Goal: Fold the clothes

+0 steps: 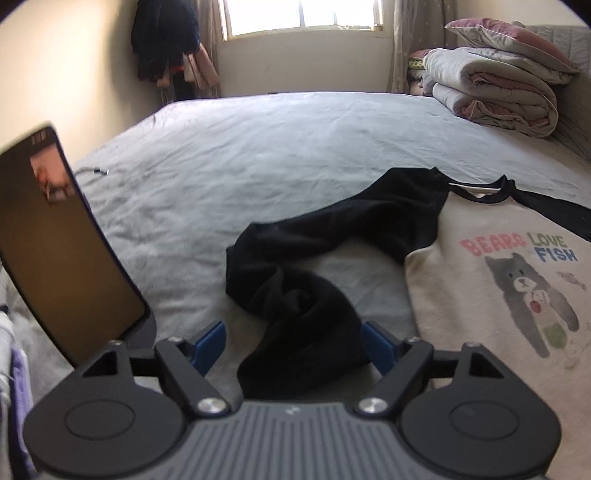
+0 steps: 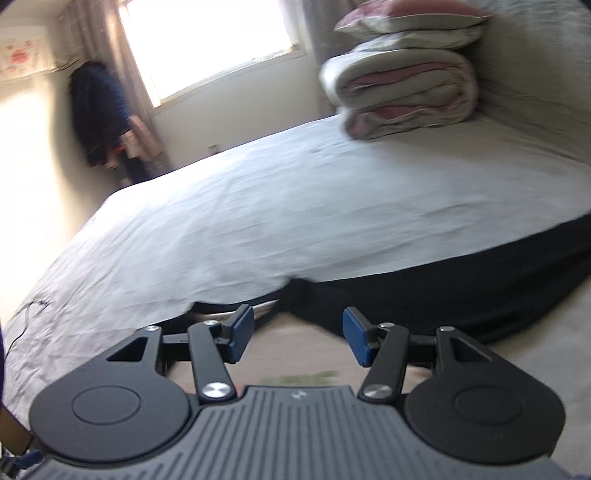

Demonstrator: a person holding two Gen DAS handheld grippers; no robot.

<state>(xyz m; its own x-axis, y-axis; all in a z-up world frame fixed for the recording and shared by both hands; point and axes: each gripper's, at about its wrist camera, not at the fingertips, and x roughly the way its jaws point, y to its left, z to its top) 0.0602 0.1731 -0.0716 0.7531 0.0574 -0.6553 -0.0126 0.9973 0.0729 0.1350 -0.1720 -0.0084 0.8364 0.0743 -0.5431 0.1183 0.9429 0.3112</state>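
Bed [image 1: 258,147]: fills most of both views, covered by a wrinkled pale grey sheet; it carries the clothes and the bedding
Folded duvet [image 1: 495,92]: stacked at the far right corner of the bed, a pillow [image 1: 517,37] on top; the same stack shows in the right wrist view [image 2: 402,88]
Shirt [image 1: 480,295]: cream body with black sleeves and black neckband, lying face up on the near right part of the bed, a grey bear and the words BEARA LOVE FISH printed on the chest
Black sleeve [image 1: 314,258]: runs out from the shirt's shoulder, crumpled and bent, its end lying between the fingers of the left claw
Phone [image 1: 62,251]: dark screen, mounted upright at the left edge of the left wrist view
Hanging clothes [image 1: 166,37]: dark garments in the far corner beside the window [image 1: 303,14]
Left claw [image 1: 295,345]: blue pads stand wide apart on either side of the sleeve end; they do not press on it
Right claw [image 2: 297,339]: pads apart with nothing between them, above the cream shirt cloth; the other black sleeve [image 2: 461,288] lies just ahead; this view is blurred
Cable [image 1: 96,170]: thin, lying on the sheet at the far left
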